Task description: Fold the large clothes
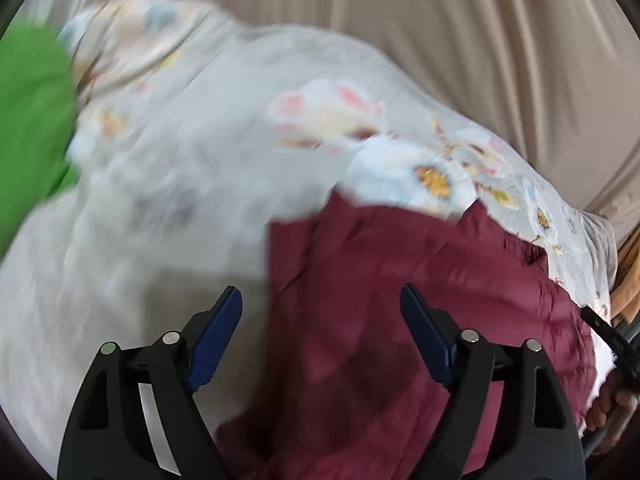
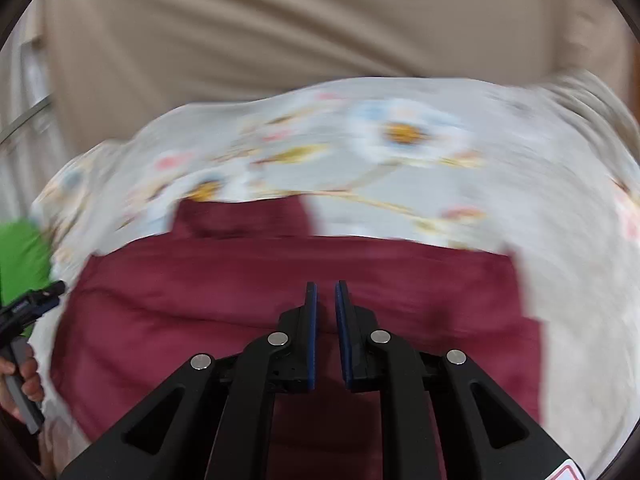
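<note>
Left gripper (image 1: 321,300) stands with its blue pads wide apart and nothing between them, above the near left edge of a maroon garment (image 1: 400,300). In this left wrist view the garment lies flat on a floral bedsheet (image 1: 208,152), filling the lower right of the picture. A green cloth (image 1: 28,128) lies on the sheet at the far left. Beige curtain (image 1: 460,40) hangs behind the bed. At the right edge a hand (image 1: 608,404) grips the handle of the other tool. Much of the picture is blurred.

From the right wrist view, the right gripper (image 2: 326,286) hangs over the middle of the maroon garment (image 2: 200,312) with its pads drawn close, only a thin slit between them and no cloth caught in it. The garment spreads wide across the floral bedsheet (image 2: 400,168), one narrower part reaching up at the left. The green cloth (image 2: 22,252) shows at the left edge, with a hand (image 2: 28,376) below it holding the other tool's handle. The beige curtain (image 2: 320,20) fills the top.
</note>
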Motion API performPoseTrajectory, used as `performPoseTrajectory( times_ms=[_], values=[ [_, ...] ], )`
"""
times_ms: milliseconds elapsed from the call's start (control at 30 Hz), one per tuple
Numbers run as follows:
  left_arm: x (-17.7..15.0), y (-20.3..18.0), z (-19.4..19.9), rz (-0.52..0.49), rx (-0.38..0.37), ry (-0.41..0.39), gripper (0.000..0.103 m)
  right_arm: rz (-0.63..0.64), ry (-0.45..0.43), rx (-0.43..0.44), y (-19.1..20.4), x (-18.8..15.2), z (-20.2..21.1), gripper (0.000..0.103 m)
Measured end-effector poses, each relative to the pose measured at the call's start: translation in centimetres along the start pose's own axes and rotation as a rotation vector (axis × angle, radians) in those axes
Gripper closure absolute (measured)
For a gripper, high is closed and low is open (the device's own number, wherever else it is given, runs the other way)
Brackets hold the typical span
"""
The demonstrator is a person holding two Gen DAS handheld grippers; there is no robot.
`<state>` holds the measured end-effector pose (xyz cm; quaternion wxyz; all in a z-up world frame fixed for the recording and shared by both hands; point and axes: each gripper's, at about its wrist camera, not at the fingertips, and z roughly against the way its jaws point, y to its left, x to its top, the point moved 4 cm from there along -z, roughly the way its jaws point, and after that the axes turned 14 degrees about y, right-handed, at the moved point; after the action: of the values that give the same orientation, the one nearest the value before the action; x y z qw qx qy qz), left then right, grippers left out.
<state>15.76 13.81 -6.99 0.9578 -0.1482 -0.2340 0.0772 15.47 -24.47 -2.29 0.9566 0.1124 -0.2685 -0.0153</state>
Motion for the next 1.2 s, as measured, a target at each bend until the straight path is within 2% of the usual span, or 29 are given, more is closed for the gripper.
performPoseTrajectory(
  times_ms=[67,133,167,267,300,333,367,400,467,533,633,733,800,900,1000,1067,1167,1200],
  values=[
    [-1.3,1.6,-1.0,0.050,-0.046,0.069,0.022,0.051,0.041,0.040,2.3,0.7,-1.5,0.092],
    [-2.6,2.7,-2.1,0.102,-0.104,0.112,0.022,0.097,0.078,0.028,4.2,1.0,-3.6,0.092],
    [-2.9,2.9,-2.3,0.113,-0.122,0.107,0.019,0.111,0.109,0.025,4.8,1.1,-4.9,0.092],
    [-3.0,2.0,-2.5,0.084,-0.116,0.077,0.019,0.119,0.148,0.019,4.9,0.9,-7.0,0.095],
    [-2.8,1.3,-2.7,0.073,-0.146,0.078,0.021,0.117,0.154,0.023,4.7,0.8,-7.4,0.096],
    [-2.7,0.7,-2.9,0.058,-0.171,0.085,0.032,0.115,0.157,0.027,4.6,0.7,-7.7,0.096],
    [-2.6,-0.2,-3.0,0.031,-0.206,0.098,0.050,0.115,0.161,0.030,4.5,0.6,-8.2,0.098],
    [-2.4,-1.2,-2.9,0.004,-0.216,0.099,0.056,0.115,0.161,0.028,4.6,0.6,-8.5,0.100],
    [-2.1,-3.2,-1.8,-0.055,-0.219,0.059,0.086,0.118,0.158,0.024,4.7,0.5,-9.0,0.102],
    [-1.7,-5.6,0.2,-0.106,-0.274,0.015,0.090,0.130,0.144,0.010,4.9,0.2,-9.2,0.102],
    [-1.6,-9.7,3.8,-0.192,-0.331,-0.067,0.093,0.149,0.126,-0.009,5.1,0.0,-9.2,0.102],
    [-1.7,-14.1,7.3,-0.278,-0.432,-0.141,0.094,0.156,0.118,-0.008,5.2,0.0,-9.2,0.102],
    [-2.0,-17.6,8.8,-0.344,-0.517,-0.143,0.095,0.157,0.116,0.002,5.1,0.0,-9.2,0.102],
    [-2.8,-23.1,8.2,-0.439,-0.538,-0.115,0.095,0.149,0.120,0.024,4.9,0.1,-9.2,0.102],
    [-3.5,-27.2,6.7,-0.482,-0.559,-0.077,0.095,0.088,0.139,0.133,3.3,0.3,-8.5,0.103],
    [-3.6,-28.0,6.3,-0.477,-0.571,-0.063,0.095,0.001,0.137,0.213,1.0,-0.2,-6.2,0.103],
    [-3.7,-28.2,6.4,-0.471,-0.554,-0.075,0.096,-0.062,0.105,0.314,-2.3,-2.2,-1.2,0.094],
    [-3.8,-28.1,6.5,-0.469,-0.550,-0.079,0.096,-0.067,0.099,0.328,-2.8,-2.8,-0.2,0.094]
  ],
)
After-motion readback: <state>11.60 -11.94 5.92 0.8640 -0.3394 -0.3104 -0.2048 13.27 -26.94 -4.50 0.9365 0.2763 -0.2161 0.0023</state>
